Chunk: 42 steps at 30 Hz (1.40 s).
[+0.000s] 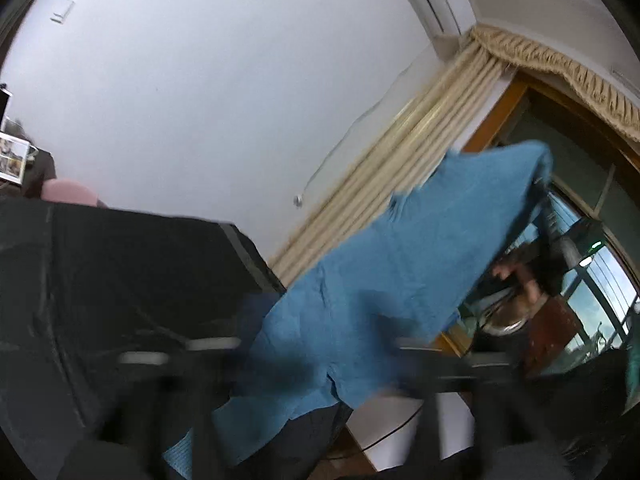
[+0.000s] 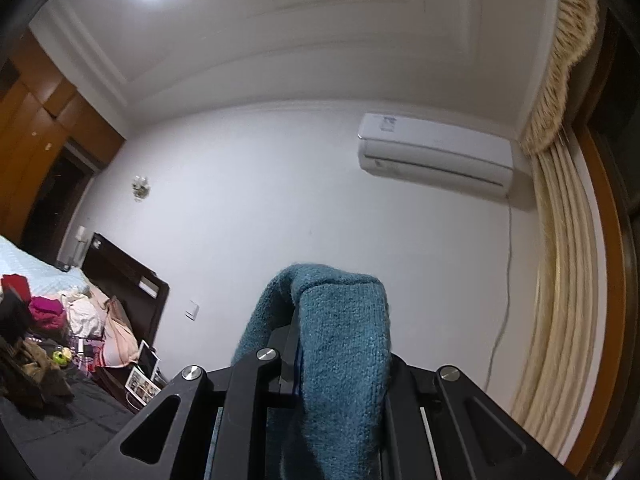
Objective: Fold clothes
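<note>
- The right gripper [image 2: 320, 364] is clamped on a bunched edge of the blue knit garment [image 2: 340, 344], raised below the air conditioner [image 2: 436, 156].
- From the left wrist view, the garment [image 1: 400, 264] hangs spread in mid-air in front of the curtain [image 1: 400, 168], its lower edge loose.
- The left gripper [image 1: 320, 364] is blurred; its grip cannot be told.
- Bare wall lies left of the curtain.
</note>
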{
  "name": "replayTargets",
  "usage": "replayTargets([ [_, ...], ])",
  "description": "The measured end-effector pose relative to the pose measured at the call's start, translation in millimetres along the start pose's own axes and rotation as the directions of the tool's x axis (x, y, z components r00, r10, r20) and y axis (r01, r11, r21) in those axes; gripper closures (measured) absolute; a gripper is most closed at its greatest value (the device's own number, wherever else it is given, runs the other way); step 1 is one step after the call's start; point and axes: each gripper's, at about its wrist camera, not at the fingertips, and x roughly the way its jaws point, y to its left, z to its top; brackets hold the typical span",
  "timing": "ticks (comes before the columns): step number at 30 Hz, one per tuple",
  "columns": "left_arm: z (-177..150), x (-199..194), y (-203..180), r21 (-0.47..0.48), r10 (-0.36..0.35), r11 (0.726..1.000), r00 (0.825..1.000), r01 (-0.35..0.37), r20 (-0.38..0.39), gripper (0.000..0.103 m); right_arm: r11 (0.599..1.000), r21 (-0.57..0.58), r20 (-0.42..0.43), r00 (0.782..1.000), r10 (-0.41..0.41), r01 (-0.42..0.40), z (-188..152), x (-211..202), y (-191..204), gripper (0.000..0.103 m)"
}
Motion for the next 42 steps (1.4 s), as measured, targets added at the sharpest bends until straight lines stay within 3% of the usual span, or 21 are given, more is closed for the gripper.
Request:
replayTargets([
  [2, 0, 10, 9, -0.035, 0.002, 0.999, 1.0, -0.001, 0.022, 0.0, 1.0, -0.004, 0.009, 1.0, 0.02, -0.02, 5, -6, 5, 0.092],
  [5, 2, 38, 25, -0.088, -0.059, 0.995, 0.997, 0.055, -0.047, 0.0, 0.999, 0.007, 0.005, 0.999, 0.046, -0.046, 14, -9, 10, 0.092],
  [6, 0, 55, 25, -0.094, -0.099, 0.991, 0.992, 0.091, -0.084, 0.0, 0.998, 0.016, 0.008, 0.998, 0.055, -0.055, 17, -9, 12, 0.092],
  [8, -2, 78, 35, -0.12, -0.2, 0.976, 0.964, 0.181, -0.173, 0.0, 0.997, 0.032, 0.015, 0.997, 0.072, -0.073, 25, -11, 15, 0.092],
  [12, -5, 120, 55, -0.228, -0.407, 0.909, 0.861, 0.349, -0.305, 0.0, 0.993, 0.064, 0.042, 0.994, 0.1, -0.102, 41, -16, 21, 0.092],
  [15, -2, 134, 58, -0.261, -0.506, 0.86, 0.801, 0.439, -0.321, 0.0, 0.99, 0.083, 0.073, 0.991, 0.111, -0.117, 54, -25, 25, 0.092],
  [18, 1, 150, 53, -0.277, -0.625, 0.78, 0.705, 0.561, -0.333, 0.0, 0.989, 0.088, 0.097, 0.989, 0.111, -0.119, 66, -30, 31, 0.092],
  [22, 1, 170, 37, -0.277, -0.714, 0.697, 0.603, 0.662, -0.356, 0.0, 0.989, 0.092, 0.1, 0.989, 0.108, -0.117, 75, -32, 37, 0.092],
  [23, 0, 174, 32, -0.275, -0.728, 0.681, 0.583, 0.679, -0.362, 0.001, 0.99, 0.09, 0.098, 0.99, 0.103, -0.112, 76, -31, 38, 0.092],
  [24, -1, 174, 26, -0.268, -0.73, 0.677, 0.577, 0.686, -0.367, 0.002, 0.991, 0.083, 0.091, 0.991, 0.094, -0.102, 77, -29, 40, 0.092],
  [25, -2, 175, 20, -0.265, -0.734, 0.671, 0.569, 0.692, -0.371, 0.017, 0.993, 0.076, 0.082, 0.993, 0.083, -0.089, 76, -26, 41, 0.092],
  [26, -2, 175, 16, -0.264, -0.729, 0.676, 0.571, 0.688, -0.378, 0.049, 0.995, 0.071, 0.068, 0.995, 0.07, -0.075, 74, -23, 42, 0.092],
  [27, -2, 176, 14, -0.253, -0.695, 0.712, 0.602, 0.656, -0.393, 0.066, 0.996, 0.069, 0.044, 0.997, 0.057, -0.06, 71, -17, 42, 0.092],
  [28, -2, 176, 15, -0.234, -0.643, 0.76, 0.649, 0.607, -0.407, 0.084, 0.997, 0.066, 0.019, 0.999, 0.044, -0.045, 68, -12, 43, 0.092],
  [29, -1, 171, 15, -0.224, -0.609, 0.789, 0.684, 0.572, -0.401, 0.089, 0.998, 0.063, -0.009, 1.0, 0.027, -0.027, 64, -8, 41, 0.092],
  [33, 10, 118, 21, -0.183, -0.456, 0.889, 0.848, 0.42, -0.269, 0.091, 0.994, 0.06, -0.137, 0.988, -0.077, 0.086, 32, 0, 26, 0.092],
  [36, 21, 64, 6, -0.105, -0.302, 0.952, 0.943, 0.289, -0.141, 0.092, 0.985, 0.076, -0.219, 0.967, -0.133, 0.153, 4, -4, 5, 0.092],
  [37, 25, 43, -3, -0.075, -0.245, 0.968, 0.965, 0.238, -0.09, 0.092, 0.983, 0.078, -0.242, 0.959, -0.145, 0.168, -4, -7, -1, 0.092],
  [39, 30, 6, -25, -0.028, -0.132, 0.991, 0.991, 0.132, 0.012, 0.092, 0.981, 0.084, -0.289, 0.946, -0.145, 0.176, -22, -11, -12, 0.092],
  [42, 32, -37, -65, 0.005, 0.022, 1.0, 0.987, -0.023, 0.158, 0.092, 0.983, 0.105, -0.353, 0.93, -0.104, 0.15, -50, -21, -25, 0.092],
])
